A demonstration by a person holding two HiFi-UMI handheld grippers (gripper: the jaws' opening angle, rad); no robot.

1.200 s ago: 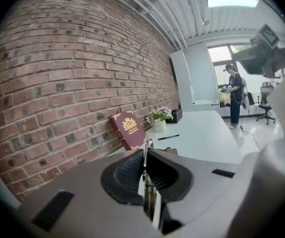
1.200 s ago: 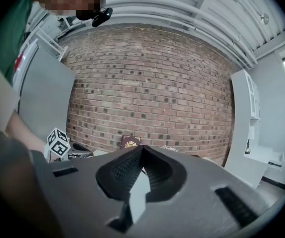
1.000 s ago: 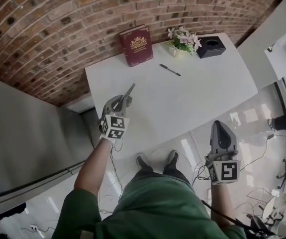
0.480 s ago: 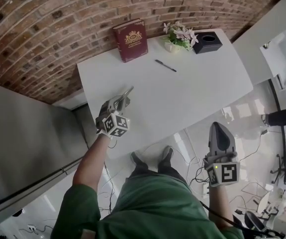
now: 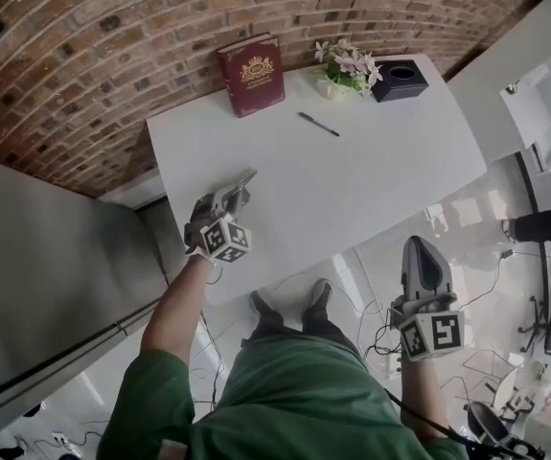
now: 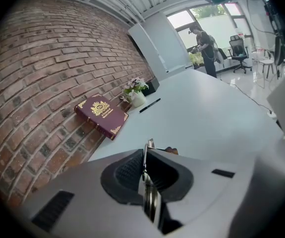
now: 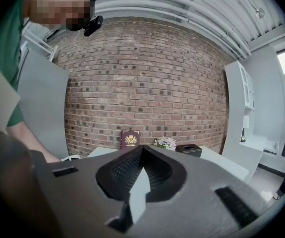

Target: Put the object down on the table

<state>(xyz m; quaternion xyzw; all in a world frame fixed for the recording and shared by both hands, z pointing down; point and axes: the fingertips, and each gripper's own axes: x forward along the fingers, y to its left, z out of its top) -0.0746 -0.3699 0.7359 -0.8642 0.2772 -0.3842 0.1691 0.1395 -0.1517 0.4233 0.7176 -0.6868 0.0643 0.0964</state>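
Note:
My left gripper (image 5: pixel 230 199) is shut on a thin flat metal object (image 5: pixel 243 180) whose grey end sticks out past the fingertips, low over the front left part of the white table (image 5: pixel 371 190). The left gripper view shows the metal object (image 6: pixel 150 202) edge-on, pinched between the closed pads of the left gripper (image 6: pixel 146 151). Whether it touches the tabletop I cannot tell. My right gripper (image 5: pixel 424 255) hangs off the table's near edge, over the floor. In its own view the right gripper (image 7: pixel 141 151) is shut with nothing in it.
At the table's far edge, by the brick wall, lie a dark red book (image 5: pixel 252 74), a black pen (image 5: pixel 319 125), a small pot of flowers (image 5: pixel 345 70) and a black box (image 5: pixel 399 80). A grey panel (image 5: pixel 45 276) stands to the left. A person (image 6: pixel 204 46) stands far off.
My left gripper has sunk toward the tabletop and rolled, still holding the metal object. The right gripper has stayed where it was.

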